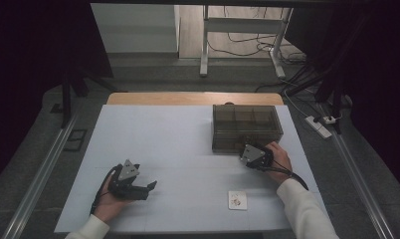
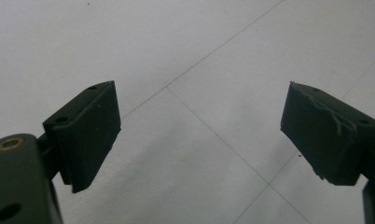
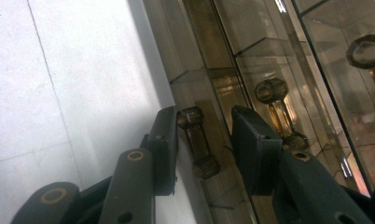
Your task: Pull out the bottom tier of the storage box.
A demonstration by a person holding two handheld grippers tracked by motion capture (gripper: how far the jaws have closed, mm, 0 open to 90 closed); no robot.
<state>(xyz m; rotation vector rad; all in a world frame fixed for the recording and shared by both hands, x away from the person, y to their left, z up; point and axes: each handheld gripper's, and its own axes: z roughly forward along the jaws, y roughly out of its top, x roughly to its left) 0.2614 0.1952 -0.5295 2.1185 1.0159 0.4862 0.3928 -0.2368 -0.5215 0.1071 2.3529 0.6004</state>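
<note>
Right gripper (image 1: 250, 149): you hold it right of frame centre in the high view, against the near wall of the box, your hand just behind it.
Right jaws: they straddle the handle (image 3: 197, 142) in the right gripper view. Left pad sits at the handle's upper end; right pad stands off with a gap. Parted, not clamped on it.
Handle: dark smoked bar with knobbed ends, mounted on the box wall, lower centre of the right gripper view. A reflection of it shows in the wall just to its right.
Box (image 1: 247, 123): smoked transparent, with inner dividers, in the upper right part of the table (image 1: 163, 149) in the high view. In the right gripper view its wall runs diagonally from top centre to bottom right.
Left gripper (image 1: 147, 187): lower left of the high view, low over the white table in your left hand, well apart from the box.
Left jaws: spread wide in the left gripper view, nothing between them, bare table surface with thin seam lines behind.
Card (image 1: 238, 200): small white card with a faint mark, flat on the table at lower centre-right of the high view, near your right sleeve, apart from both grippers.
Table: white top, with a wooden strip along the far edge.
</note>
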